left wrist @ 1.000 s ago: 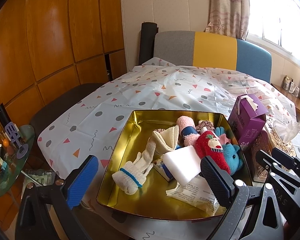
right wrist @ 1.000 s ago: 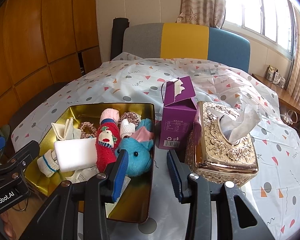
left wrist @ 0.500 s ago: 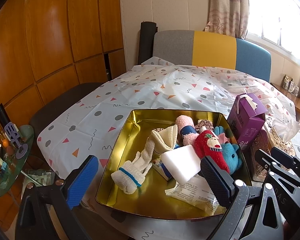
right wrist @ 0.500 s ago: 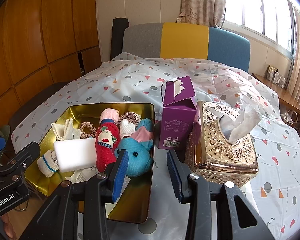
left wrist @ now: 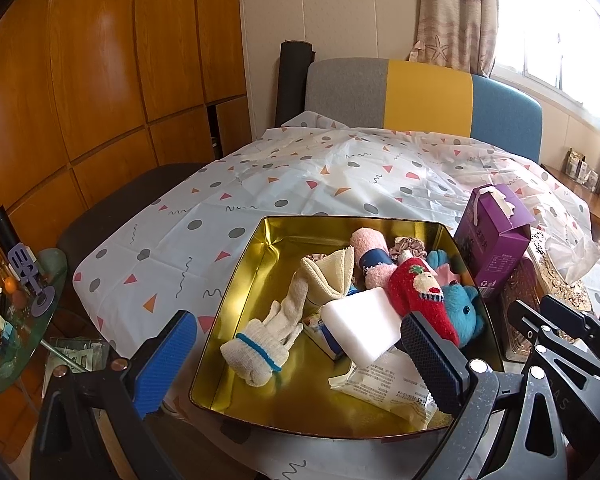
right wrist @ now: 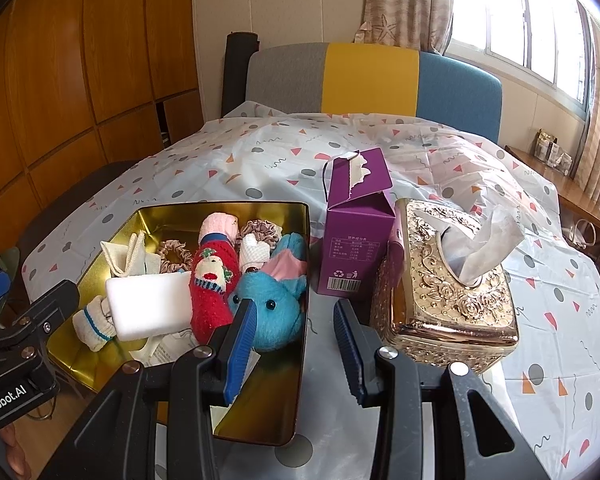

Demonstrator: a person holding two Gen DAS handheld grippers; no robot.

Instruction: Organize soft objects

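Beside the gold tin [right wrist: 304, 264] stands a purple carton [right wrist: 358, 240]; both claws gape empty

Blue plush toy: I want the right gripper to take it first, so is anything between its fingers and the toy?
Nothing visible blocks it. The blue plush toy lies uncovered just ahead of the open right gripper, inside the gold tin.

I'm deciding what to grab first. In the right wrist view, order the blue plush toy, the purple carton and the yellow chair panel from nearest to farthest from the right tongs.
1. Blue plush toy: in the gold tin, beside the left finger of the right tongs.
2. Purple carton: upright on the table, just beyond the tongs.
3. Yellow chair panel: across the table, at the far edge.
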